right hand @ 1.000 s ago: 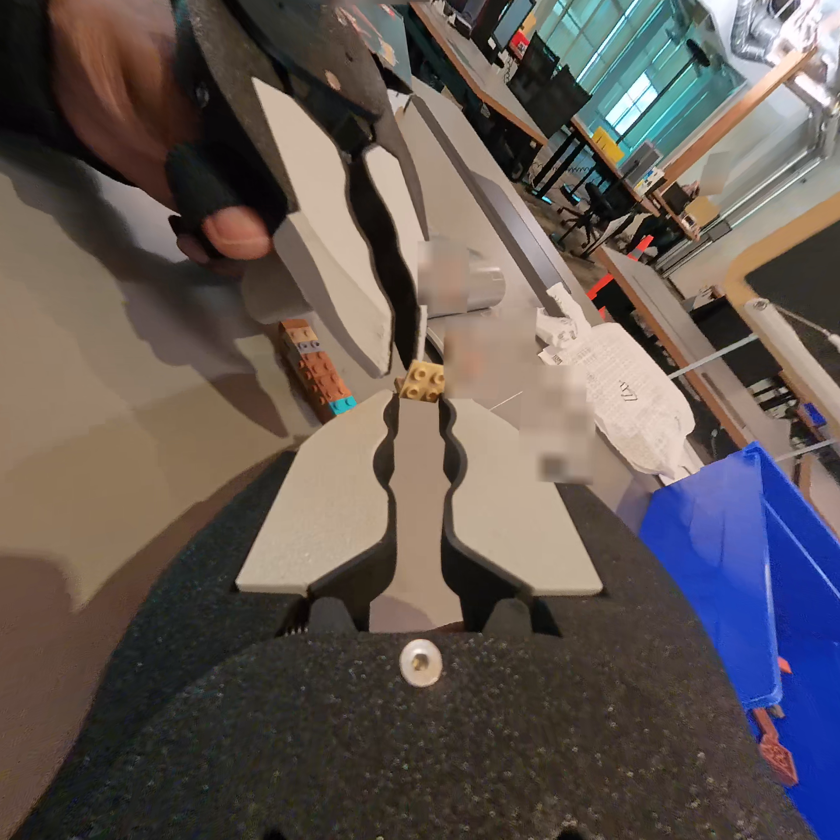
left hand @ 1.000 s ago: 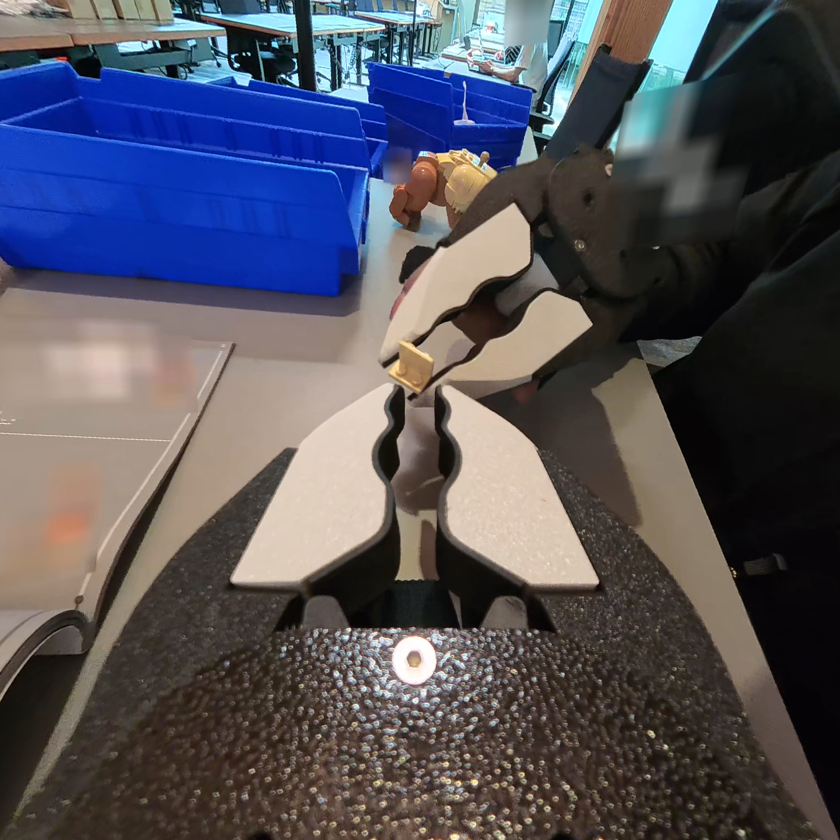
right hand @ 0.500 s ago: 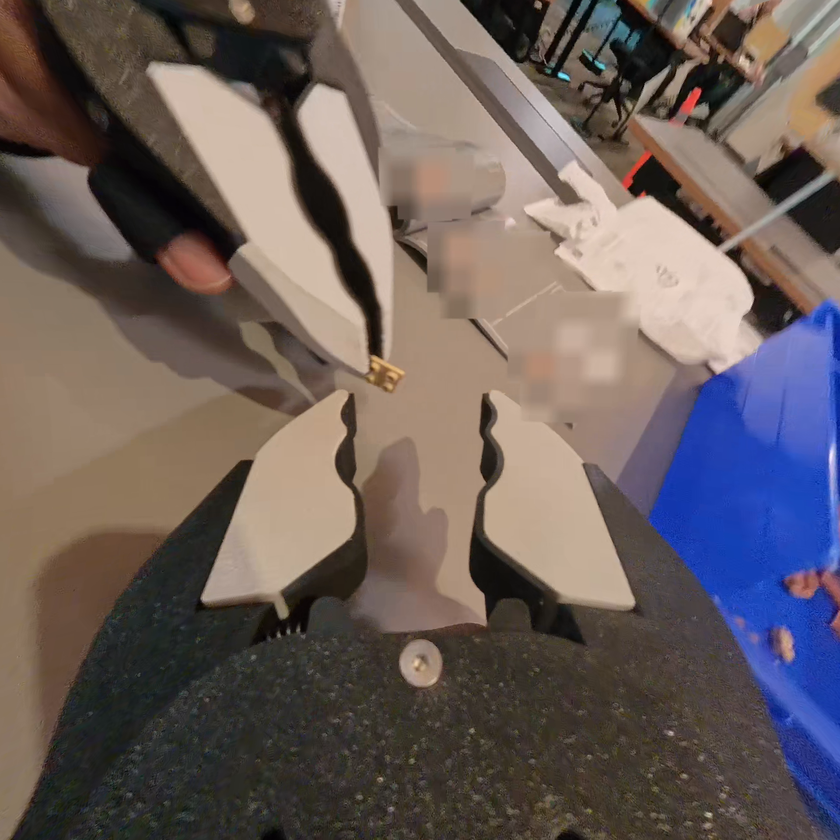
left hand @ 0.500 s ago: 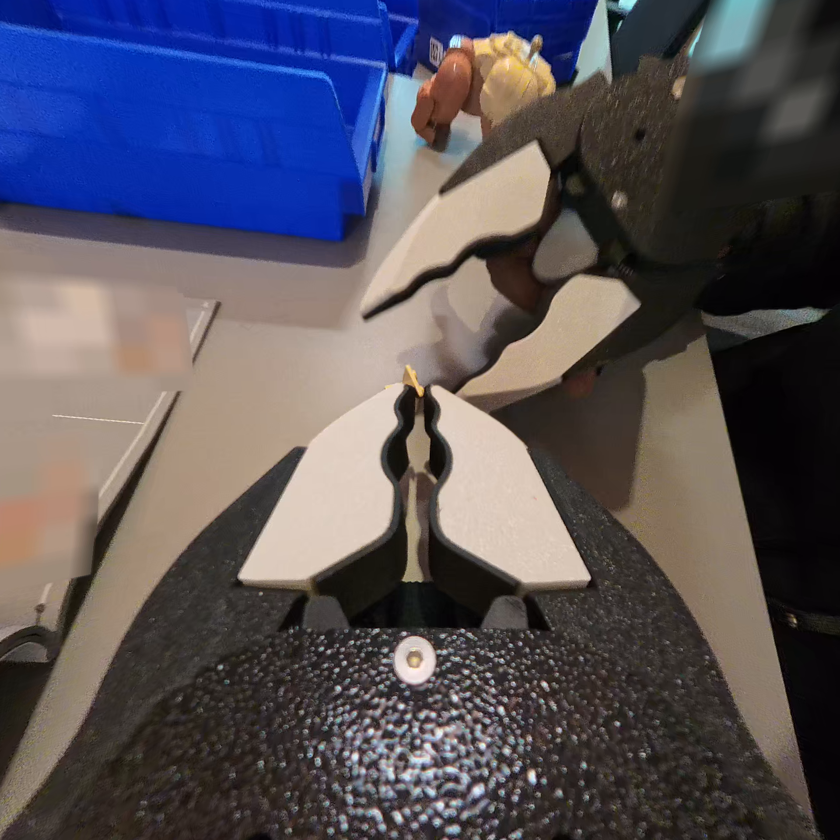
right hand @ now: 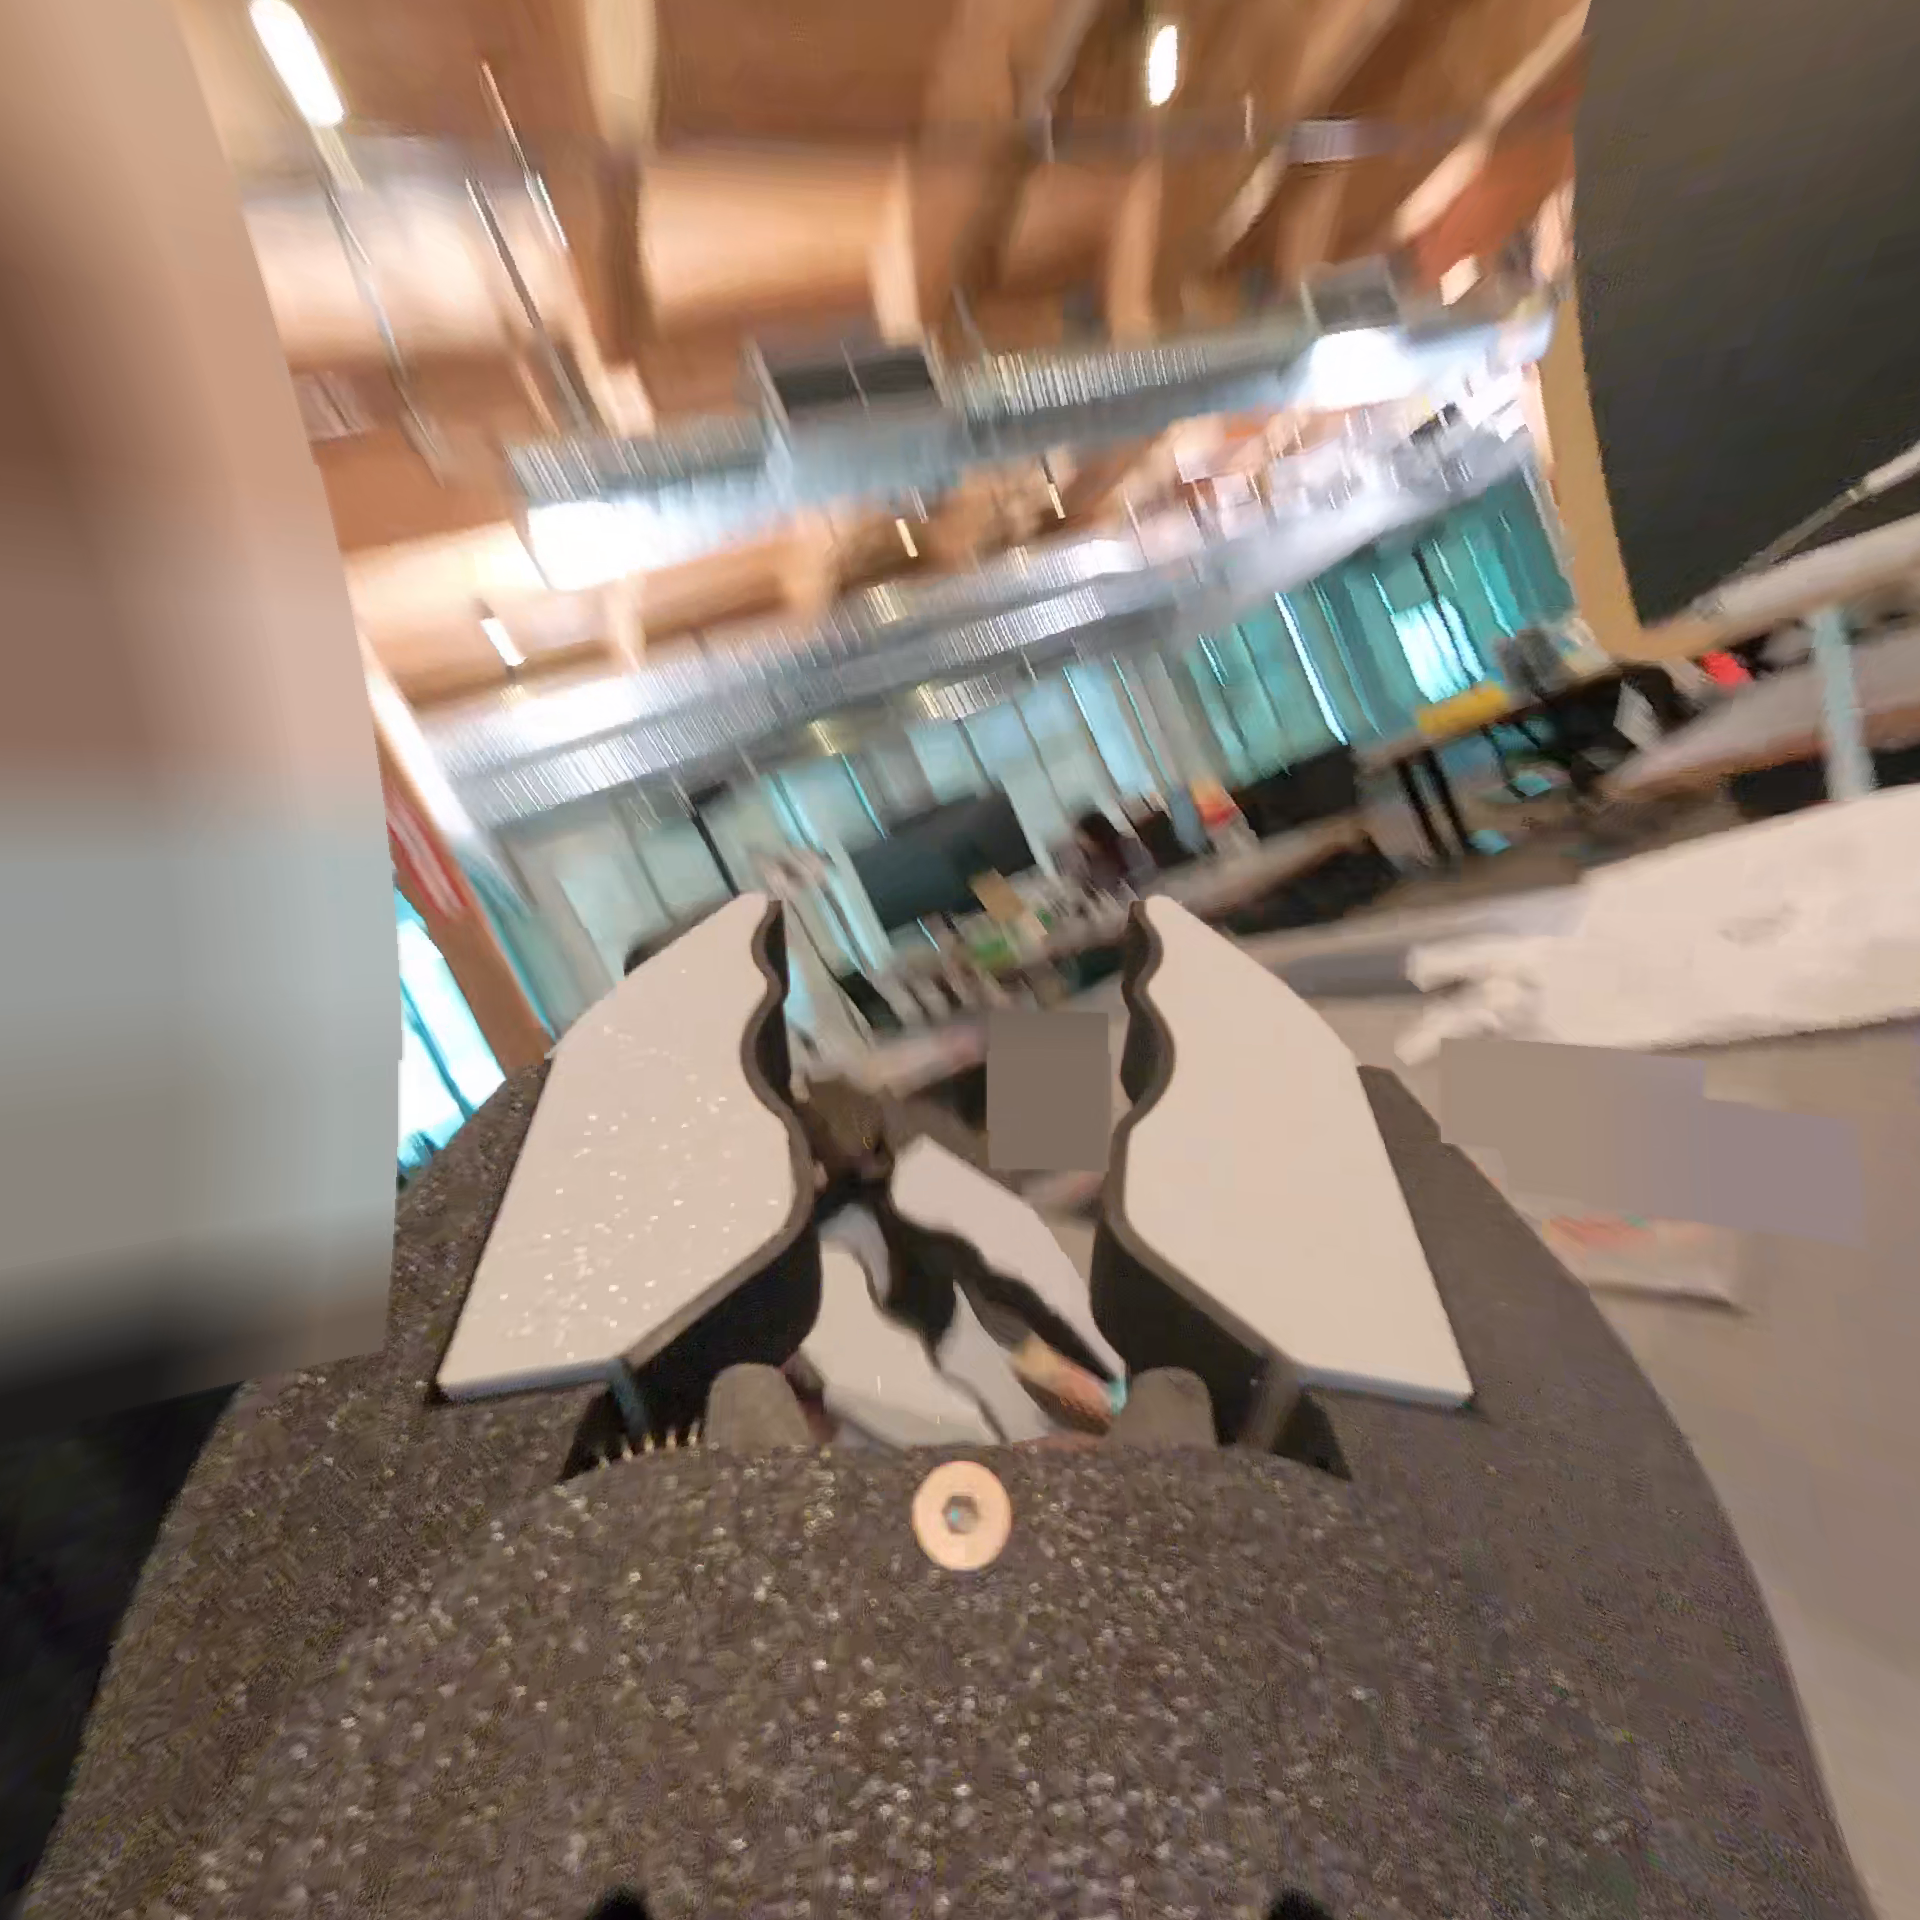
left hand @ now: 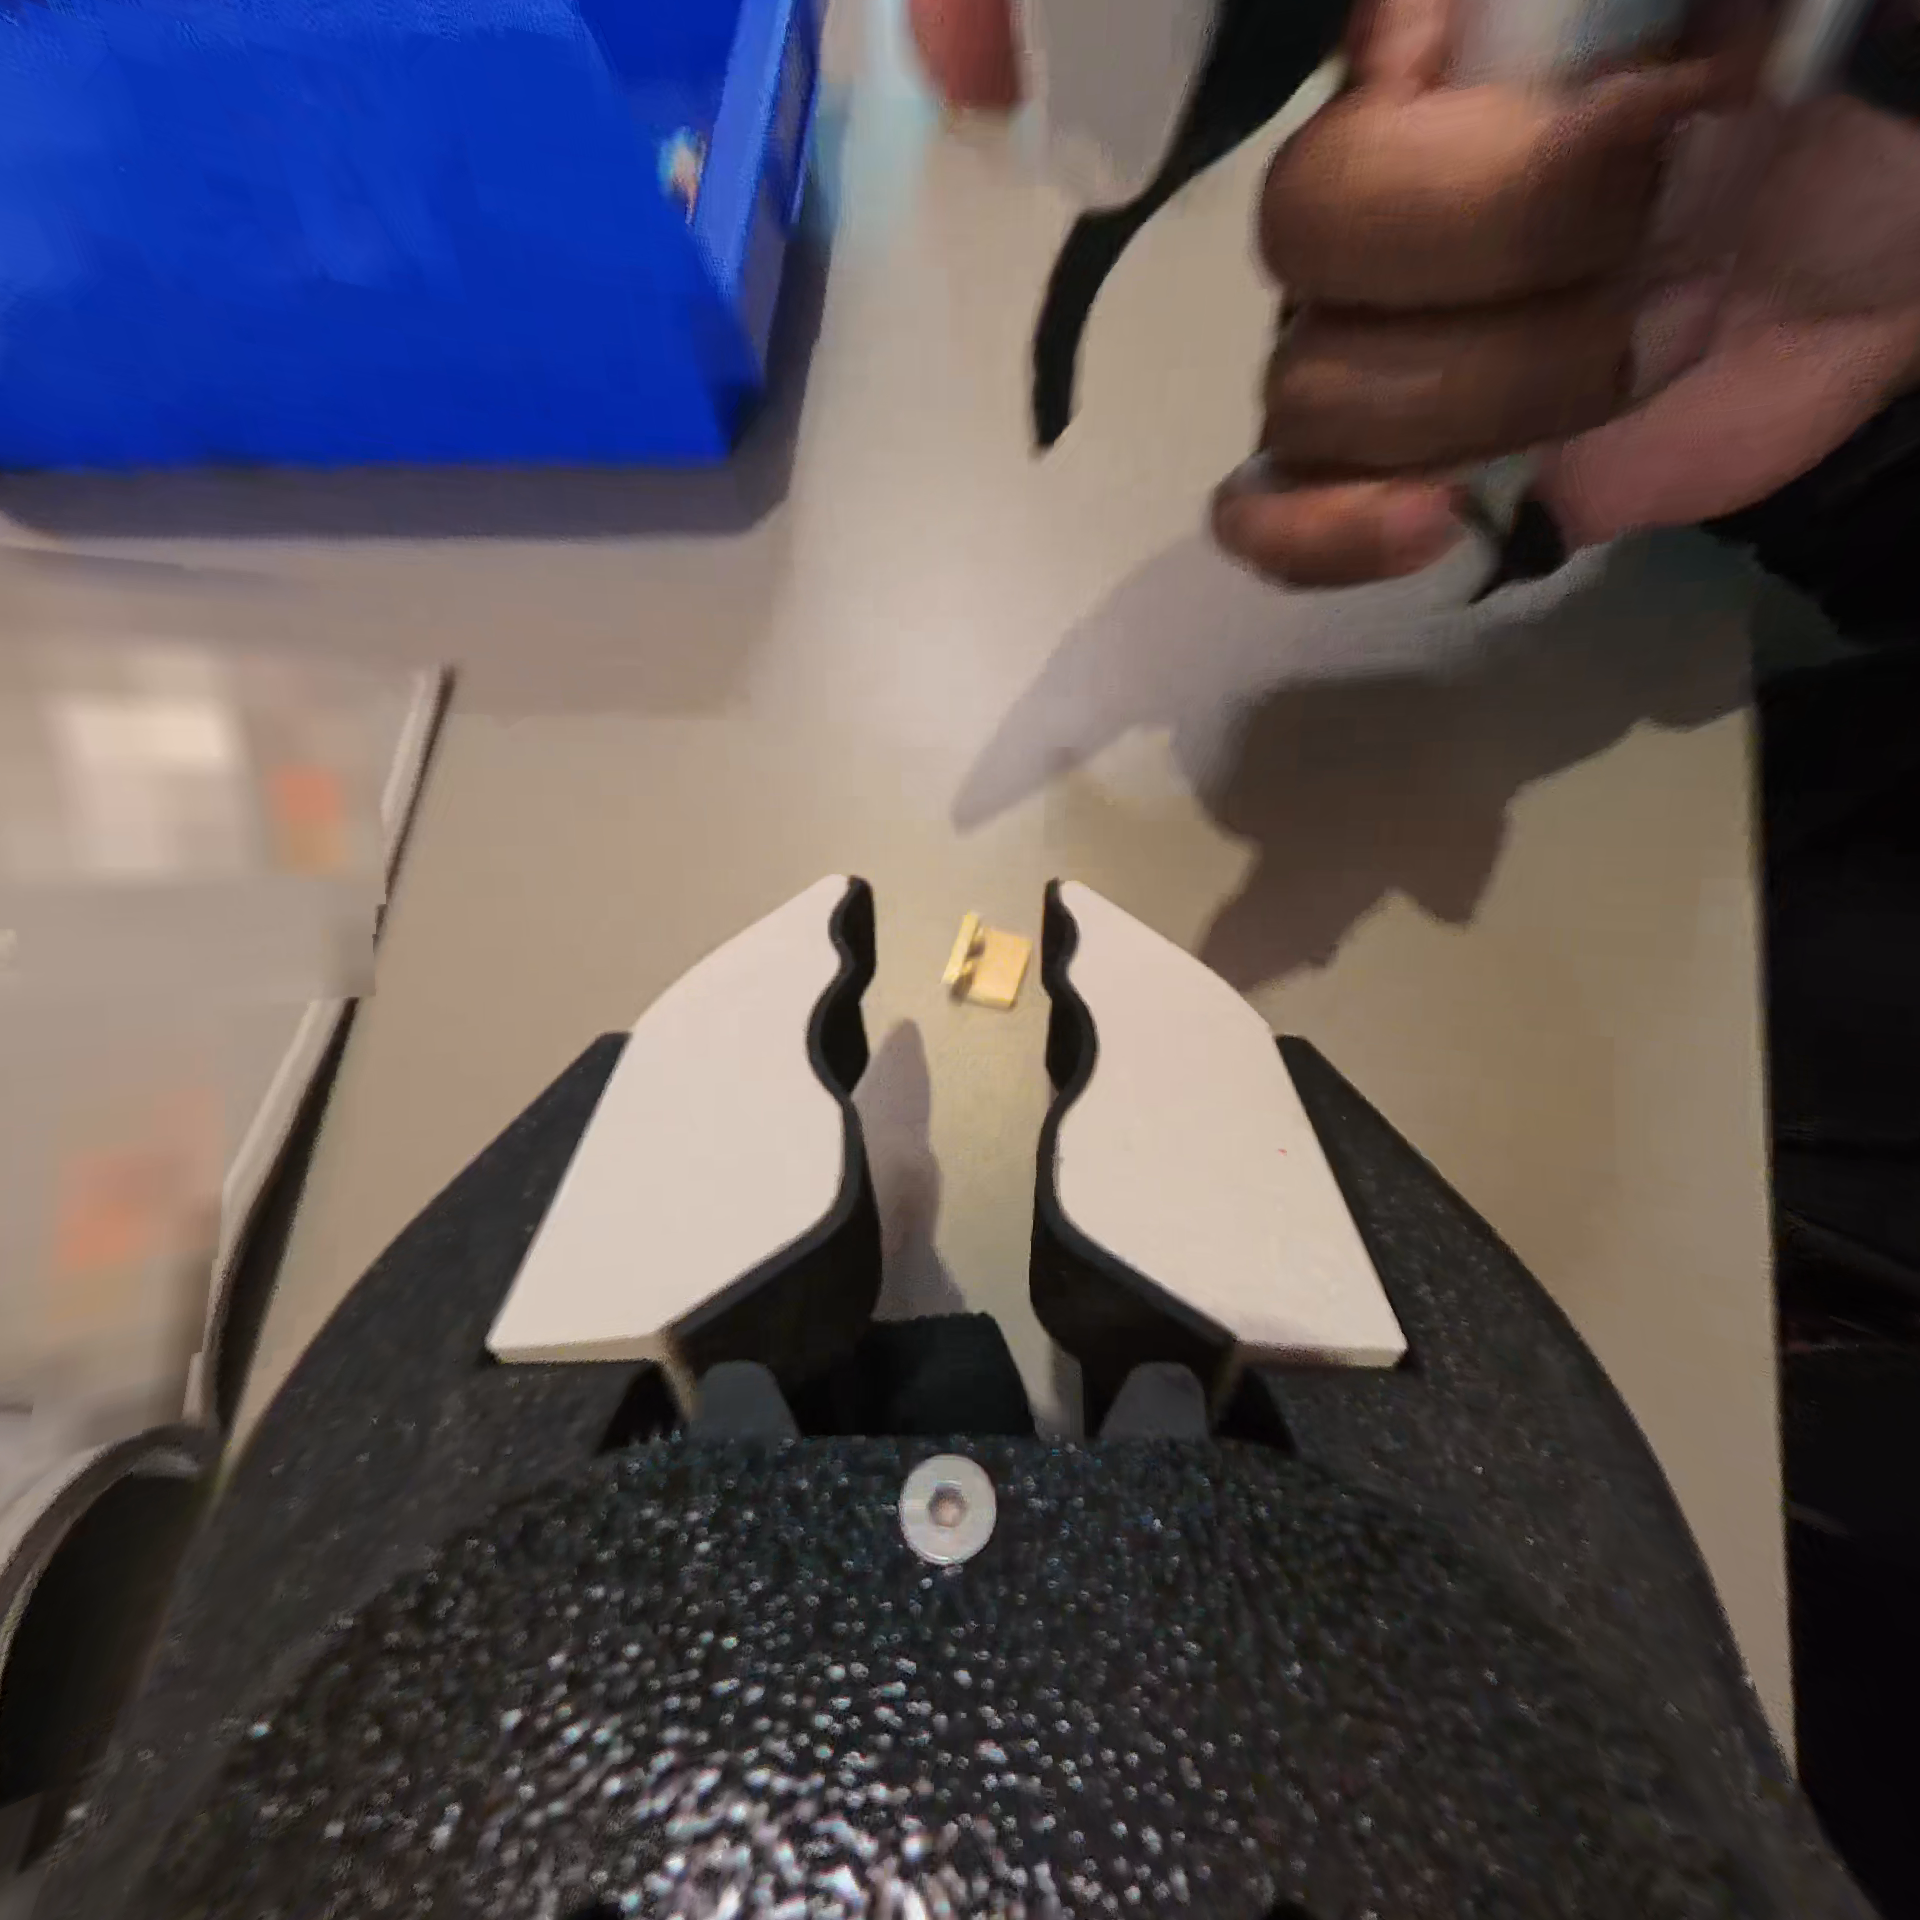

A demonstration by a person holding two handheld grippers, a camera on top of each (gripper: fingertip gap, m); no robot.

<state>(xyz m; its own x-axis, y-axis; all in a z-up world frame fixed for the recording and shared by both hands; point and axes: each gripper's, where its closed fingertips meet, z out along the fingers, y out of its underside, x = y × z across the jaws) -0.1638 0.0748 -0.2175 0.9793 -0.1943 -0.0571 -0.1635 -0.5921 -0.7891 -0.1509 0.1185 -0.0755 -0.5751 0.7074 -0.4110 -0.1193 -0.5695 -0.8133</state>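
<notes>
In the left wrist view my left gripper [left hand: 954,894] is open, low over the grey table [left hand: 644,883]. A small tan flat brick piece [left hand: 987,961] lies loose between its fingertips, and neither pad touches it. My right gripper [left hand: 1081,717] shows blurred at the upper right, held by a hand [left hand: 1507,312]. In the right wrist view my right gripper [right hand: 956,914] is open and empty. It is tilted up toward the room and ceiling. The left gripper [right hand: 966,1278] shows below it, between its fingers.
A blue bin [left hand: 364,229] stands at the back left of the table. An open booklet [left hand: 187,935] lies at the left. White crumpled paper [right hand: 1683,956] lies on the table at the right. The table's right edge [left hand: 1761,1143] is close to the person's dark clothing.
The right gripper let go of the tan piece as the left pads shut on it. Now the left gripper has opened and the piece is out of its grasp. The right gripper swung up and away.
</notes>
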